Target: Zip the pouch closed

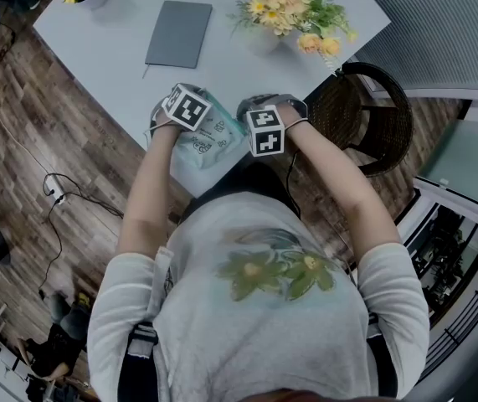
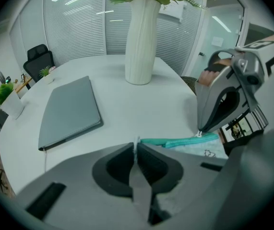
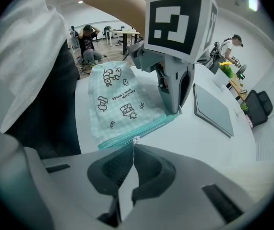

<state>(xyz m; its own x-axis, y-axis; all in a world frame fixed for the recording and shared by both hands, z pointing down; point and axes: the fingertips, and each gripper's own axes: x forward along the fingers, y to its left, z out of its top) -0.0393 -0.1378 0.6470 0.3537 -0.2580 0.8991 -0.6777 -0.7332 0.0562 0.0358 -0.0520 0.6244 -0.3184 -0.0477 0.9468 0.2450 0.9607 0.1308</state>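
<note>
Grey notebook (image 1: 178, 33), flat on white table (image 1: 113, 57). Left gripper (image 2: 137, 147): jaws pinched on one end of teal checked pouch (image 3: 122, 99), which lies flat at the table's near edge. Right gripper (image 3: 133, 147): jaws clamped on white zipper pull (image 3: 135, 140).

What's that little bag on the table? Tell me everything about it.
The pouch is soft, pale mint checked cloth with small cartoon drawings and a teal zipper along one edge. It lies flat on the white table. The left gripper pinches one zipper end; the right gripper is shut on the white pull.
</note>
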